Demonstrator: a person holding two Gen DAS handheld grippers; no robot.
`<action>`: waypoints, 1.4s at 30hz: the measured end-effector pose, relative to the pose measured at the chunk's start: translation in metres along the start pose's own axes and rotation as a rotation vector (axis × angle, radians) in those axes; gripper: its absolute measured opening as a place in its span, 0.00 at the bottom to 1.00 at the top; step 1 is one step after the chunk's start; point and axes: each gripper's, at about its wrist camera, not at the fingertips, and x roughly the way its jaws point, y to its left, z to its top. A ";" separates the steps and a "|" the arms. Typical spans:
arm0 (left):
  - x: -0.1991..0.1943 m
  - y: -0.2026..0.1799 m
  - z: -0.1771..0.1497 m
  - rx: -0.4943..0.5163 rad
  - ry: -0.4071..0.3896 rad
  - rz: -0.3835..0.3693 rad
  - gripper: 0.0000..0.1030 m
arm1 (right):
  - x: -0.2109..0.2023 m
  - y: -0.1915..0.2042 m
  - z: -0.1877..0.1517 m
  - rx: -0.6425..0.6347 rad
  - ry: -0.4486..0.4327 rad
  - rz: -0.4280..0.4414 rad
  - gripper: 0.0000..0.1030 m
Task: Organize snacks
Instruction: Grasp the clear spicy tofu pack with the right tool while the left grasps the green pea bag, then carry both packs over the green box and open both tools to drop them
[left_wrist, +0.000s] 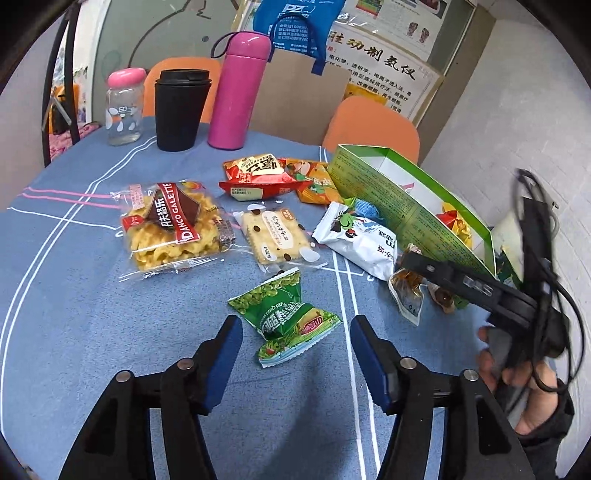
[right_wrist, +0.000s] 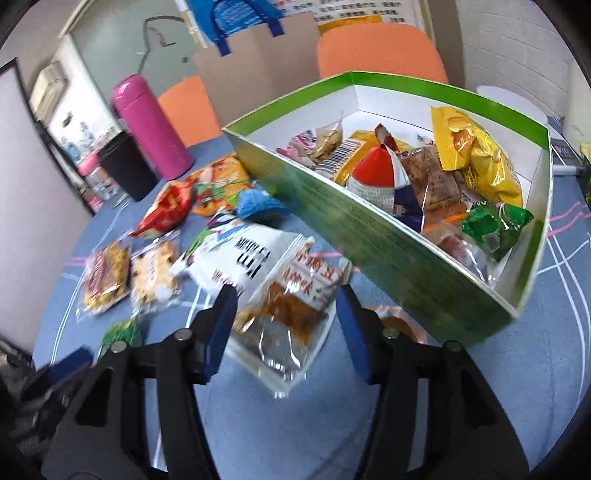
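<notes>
Box (right_wrist: 388, 251) contents in right view only

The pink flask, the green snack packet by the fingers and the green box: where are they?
pink flask (left_wrist: 239, 92), left wrist view, mid body.
green snack packet (left_wrist: 286, 319), left wrist view, centre.
green box (right_wrist: 388, 254), right wrist view, near wall.

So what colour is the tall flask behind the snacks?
Pink flask, clearest in the left wrist view.

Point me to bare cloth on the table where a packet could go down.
Free: the cloth left of the green packet, below the waffle pack; also the strip between the cups and the snack row. Crowded: everything from the white packet to the green box, where the right gripper works.
</notes>
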 end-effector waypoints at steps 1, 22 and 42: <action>0.000 0.001 -0.001 -0.002 0.006 -0.003 0.61 | 0.006 0.000 0.001 0.009 0.002 -0.026 0.56; 0.034 0.004 0.006 -0.019 0.085 -0.059 0.27 | -0.014 -0.001 -0.024 -0.147 0.004 0.034 0.41; 0.011 -0.069 0.065 0.099 -0.041 -0.133 0.26 | -0.078 -0.024 0.033 -0.128 -0.281 0.070 0.36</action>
